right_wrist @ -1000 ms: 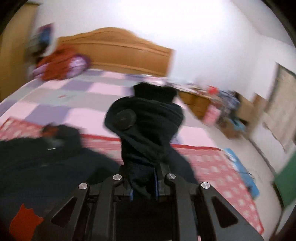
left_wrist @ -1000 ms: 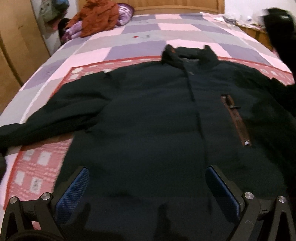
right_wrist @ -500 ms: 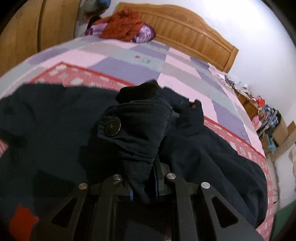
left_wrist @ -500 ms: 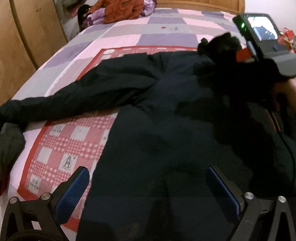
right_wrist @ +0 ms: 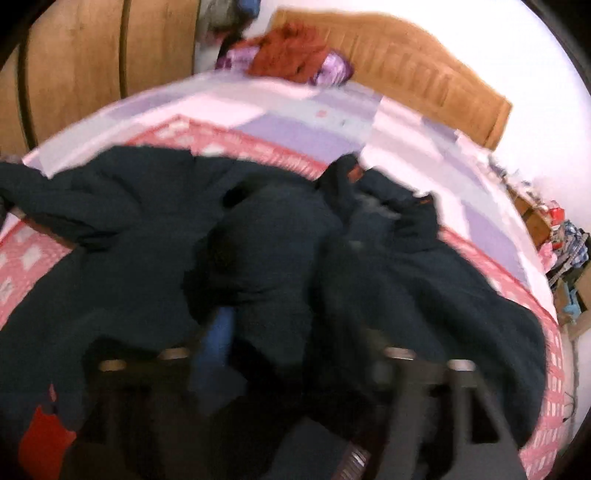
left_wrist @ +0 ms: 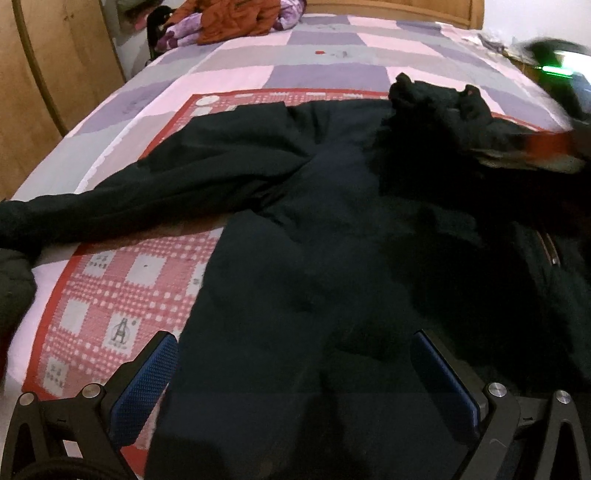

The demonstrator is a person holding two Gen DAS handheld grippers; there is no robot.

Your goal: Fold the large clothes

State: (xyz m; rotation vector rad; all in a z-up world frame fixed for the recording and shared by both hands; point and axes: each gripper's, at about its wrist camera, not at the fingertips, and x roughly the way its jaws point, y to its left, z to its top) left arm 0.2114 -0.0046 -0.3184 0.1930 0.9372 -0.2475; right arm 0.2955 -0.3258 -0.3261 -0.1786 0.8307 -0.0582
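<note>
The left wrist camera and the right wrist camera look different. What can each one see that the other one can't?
Only the left wrist camera shows the left gripper, jaws wide apart over the jacket's hem, and the jacket's left sleeve stretched out to its end.

Only the right wrist camera shows the folded-over sleeve lying on the jacket's chest, and the cluttered floor beside the bed. Its own gripper is too blurred to read.

Both show the dark jacket on the checked bedspread, and the orange clothes pile by the headboard.

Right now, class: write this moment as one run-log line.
left gripper: jaws open above jacket | right gripper: blurred, jaws apart | right sleeve lies across jacket | left sleeve outstretched
</note>
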